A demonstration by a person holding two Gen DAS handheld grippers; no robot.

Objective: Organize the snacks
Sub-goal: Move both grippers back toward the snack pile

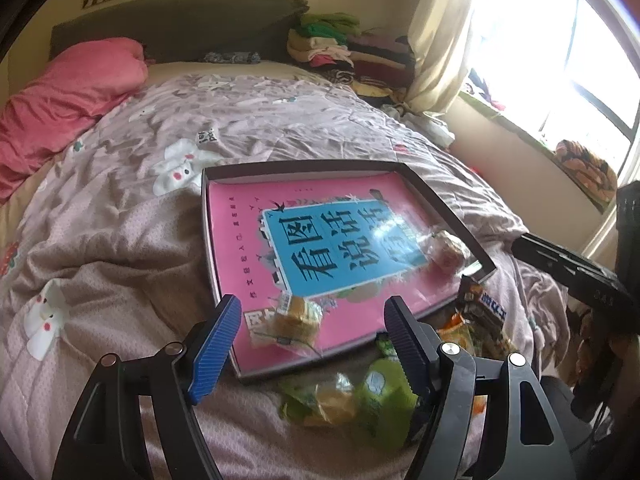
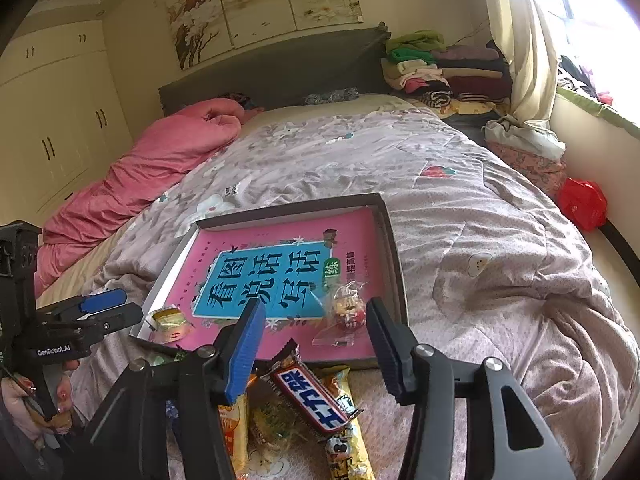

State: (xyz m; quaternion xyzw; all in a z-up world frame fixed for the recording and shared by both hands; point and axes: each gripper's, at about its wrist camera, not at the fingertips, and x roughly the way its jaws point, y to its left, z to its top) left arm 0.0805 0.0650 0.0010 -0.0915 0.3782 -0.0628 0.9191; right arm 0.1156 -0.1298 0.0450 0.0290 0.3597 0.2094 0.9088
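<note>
**Two snacks boxed, the loose heap is the risk**

Both tongs stand released, with nothing between their pads. The left tongs (image 1: 312, 344) hang just above a clear-wrapped yellow cake (image 1: 294, 320) that lies inside the near left corner of the shallow dark cardboard box (image 1: 448, 200), on the glossy pink and blue book cover that lines its floor. The right tongs (image 2: 316, 340) hang above the near right part of the same box, with a small clear-wrapped pastry with red print (image 2: 348, 308) lying just ahead of them and between their open jaws in the right wrist view. Neither snack is touched.

The rest of the snacks are still outside, on the pale pink patterned quilt (image 2: 480, 240) just below and behind the tongs: a brown chocolate bar with a blue and white label (image 2: 310, 394) resting on long yellow wrappers (image 2: 344, 432), and soft green packets (image 1: 380, 392) under the left tongs.

What could go wrong, as I judge it:

- The heap overlaps. Closing on the chocolate bar may pinch a yellow wrapper beneath it and drag two things up together.
- The wrappers look slick and crinkly; a grip on a loose edge could slip.
- The quilt is soft and creased, so pressing down may sink the snack rather than seat it between the pads.
- The box sits on bedding, and a knock on its near wall could tilt it and slide the two snacks across the glossy cover.
- The two tongs work close together and could collide over the near edge.
</note>
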